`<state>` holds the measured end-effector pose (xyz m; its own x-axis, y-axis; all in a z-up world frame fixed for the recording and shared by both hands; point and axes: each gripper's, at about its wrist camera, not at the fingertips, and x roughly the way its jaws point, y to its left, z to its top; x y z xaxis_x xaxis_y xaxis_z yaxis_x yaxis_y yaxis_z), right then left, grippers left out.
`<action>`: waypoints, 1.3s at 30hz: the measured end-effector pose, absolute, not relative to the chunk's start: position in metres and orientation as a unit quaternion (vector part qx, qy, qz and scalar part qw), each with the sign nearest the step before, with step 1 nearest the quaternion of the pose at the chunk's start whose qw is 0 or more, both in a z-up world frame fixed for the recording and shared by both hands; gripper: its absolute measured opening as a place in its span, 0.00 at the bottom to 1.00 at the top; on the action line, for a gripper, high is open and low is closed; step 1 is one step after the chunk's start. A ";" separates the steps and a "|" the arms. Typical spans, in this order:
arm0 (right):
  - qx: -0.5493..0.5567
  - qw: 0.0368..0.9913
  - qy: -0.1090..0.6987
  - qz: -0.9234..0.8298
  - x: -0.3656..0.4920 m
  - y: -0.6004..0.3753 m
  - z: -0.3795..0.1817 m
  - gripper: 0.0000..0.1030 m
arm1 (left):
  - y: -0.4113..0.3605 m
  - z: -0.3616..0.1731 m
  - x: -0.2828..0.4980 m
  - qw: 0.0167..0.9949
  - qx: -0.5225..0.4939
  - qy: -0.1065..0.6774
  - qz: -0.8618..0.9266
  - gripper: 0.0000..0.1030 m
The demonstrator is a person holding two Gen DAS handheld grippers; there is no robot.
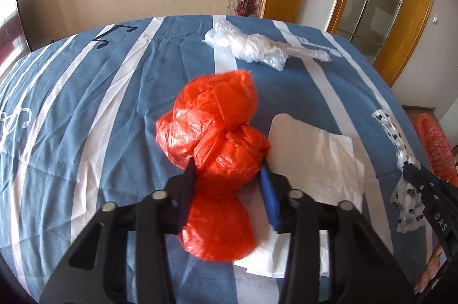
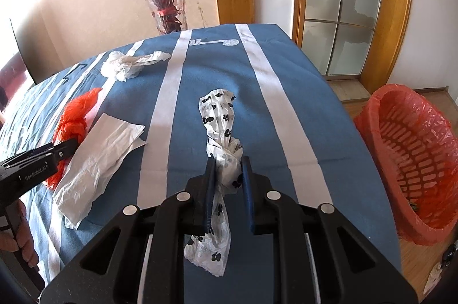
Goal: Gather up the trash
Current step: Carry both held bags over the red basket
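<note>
A crumpled red plastic bag (image 1: 217,129) lies on the blue-and-white striped cloth (image 1: 86,109), and my left gripper (image 1: 227,168) is shut on its knotted middle. From the right wrist view the same left gripper (image 2: 68,145) shows at the left edge against that red plastic bag (image 2: 71,121). A white bag with black paw prints (image 2: 219,121) lies twisted on the cloth, with my right gripper (image 2: 229,164) shut on its knot. In the left wrist view this right gripper (image 1: 412,171) and the paw-print bag (image 1: 390,132) sit at the right edge.
A white paper napkin (image 1: 312,158) lies between the two bags. A crumpled clear plastic bag (image 1: 249,46) rests farther back. A basket lined with red plastic (image 2: 415,161) stands on the floor past the table's right edge. A glass vase of red branches (image 2: 169,6) stands beyond the far edge.
</note>
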<state>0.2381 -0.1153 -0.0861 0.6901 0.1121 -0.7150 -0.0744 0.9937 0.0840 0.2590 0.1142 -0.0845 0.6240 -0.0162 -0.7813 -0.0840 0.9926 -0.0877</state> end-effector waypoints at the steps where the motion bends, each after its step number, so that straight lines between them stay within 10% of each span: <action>1: 0.024 0.920 0.388 0.050 0.237 -0.116 -0.085 0.18 | 0.115 -0.083 0.258 0.900 -0.059 0.431 0.019 0.35; 9: 0.028 0.928 0.369 0.047 0.226 -0.126 -0.072 0.18 | 0.113 -0.066 0.247 0.911 -0.051 0.408 0.020 0.20; 39: 0.072 0.942 0.328 -0.008 0.188 -0.214 -0.049 0.18 | -0.026 -0.007 0.209 0.935 0.032 0.339 -0.094 0.18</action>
<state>0.1884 -0.2144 -0.0487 0.7841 0.0329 -0.6197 0.0622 0.9894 0.1311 0.2088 -0.0263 -0.0071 0.7517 -0.1550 -0.6410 0.1983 0.9801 -0.0045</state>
